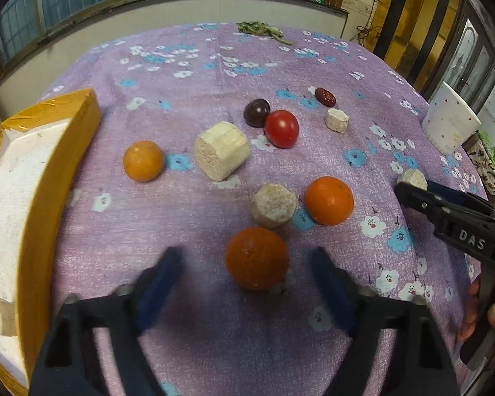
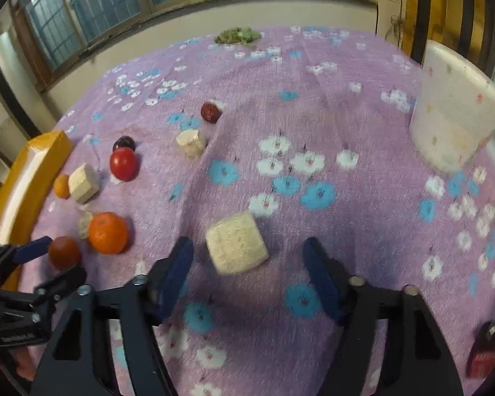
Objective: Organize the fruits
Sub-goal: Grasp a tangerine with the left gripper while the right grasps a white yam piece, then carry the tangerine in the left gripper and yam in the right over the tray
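3 oranges [image 1: 256,258], tomato [image 1: 281,128] on cloth.

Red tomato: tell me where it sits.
Left wrist view, centre-right on the purple cloth: the round red tomato touches the dark plum behind it.

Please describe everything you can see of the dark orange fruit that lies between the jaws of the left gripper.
The dark orange fruit is round, with a dimpled, matte peel, deeper and redder in tone than the other oranges. It looks whole. It rests on the purple flowered cloth, between the open jaws of the left gripper, with a gap on each side, so nothing grips it. A pale cut chunk lies just behind it, very close; contact cannot be told.
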### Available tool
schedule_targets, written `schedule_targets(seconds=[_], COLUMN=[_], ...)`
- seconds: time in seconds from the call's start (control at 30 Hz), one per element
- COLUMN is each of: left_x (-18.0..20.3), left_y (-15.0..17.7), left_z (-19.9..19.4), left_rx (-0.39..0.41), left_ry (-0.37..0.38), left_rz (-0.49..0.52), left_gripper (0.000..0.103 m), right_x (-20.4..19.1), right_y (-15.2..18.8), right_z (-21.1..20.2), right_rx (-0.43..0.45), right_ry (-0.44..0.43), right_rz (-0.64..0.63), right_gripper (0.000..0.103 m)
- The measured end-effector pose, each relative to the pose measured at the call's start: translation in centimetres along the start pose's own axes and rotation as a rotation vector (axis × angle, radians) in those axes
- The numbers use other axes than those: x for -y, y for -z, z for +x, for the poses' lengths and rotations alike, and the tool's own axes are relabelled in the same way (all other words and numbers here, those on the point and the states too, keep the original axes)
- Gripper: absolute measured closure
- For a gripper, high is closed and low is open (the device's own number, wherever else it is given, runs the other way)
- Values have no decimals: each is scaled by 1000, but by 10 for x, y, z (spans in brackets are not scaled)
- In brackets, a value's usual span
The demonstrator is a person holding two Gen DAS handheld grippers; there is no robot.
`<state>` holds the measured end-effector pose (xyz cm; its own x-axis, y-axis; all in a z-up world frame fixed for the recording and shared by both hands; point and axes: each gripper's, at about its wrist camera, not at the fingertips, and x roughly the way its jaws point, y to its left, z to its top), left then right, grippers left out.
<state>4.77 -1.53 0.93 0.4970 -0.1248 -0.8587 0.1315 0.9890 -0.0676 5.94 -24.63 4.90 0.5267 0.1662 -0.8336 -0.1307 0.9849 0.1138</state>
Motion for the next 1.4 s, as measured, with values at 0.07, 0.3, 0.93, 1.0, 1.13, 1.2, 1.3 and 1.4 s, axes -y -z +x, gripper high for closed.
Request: schedule_targets(seconds=[0.07,0.3,0.93,1.0,1.13,1.2,1.3,1.4], left_x=[1,-12,-54,-66,-94,-112,-139,-168], left_y=[-2,-1,30,32,35,36,40,42], left_z=[0,-6,-67,-73,-85,-91,-98,-103], left_rx=[23,15,66,75,96,108,119,126], left_ry=[1,99,180,176,160,146,118,83], left_rz=[17,-28,-64,-80,-121,-145,-183,-220], left_gripper=[50,66,66,66,66,66,66,66], right_x=[-1,-7,-81,-95,-127,-146,-174,-206], right_y=[-1,3,41,40,34,29,21,13], right_z=[1,-10,-54,-52,-49,-46,-42,-35], right_rx=[4,11,17,9,-5,-9,-19,-26], right_ry=[-7,-20,-123,-142,-193,-222,-270,-311], right_rz=[-19,-1,-28,-39,-71,-90,-111,-143], right_gripper=[70,71,71,71,71,71,71,71])
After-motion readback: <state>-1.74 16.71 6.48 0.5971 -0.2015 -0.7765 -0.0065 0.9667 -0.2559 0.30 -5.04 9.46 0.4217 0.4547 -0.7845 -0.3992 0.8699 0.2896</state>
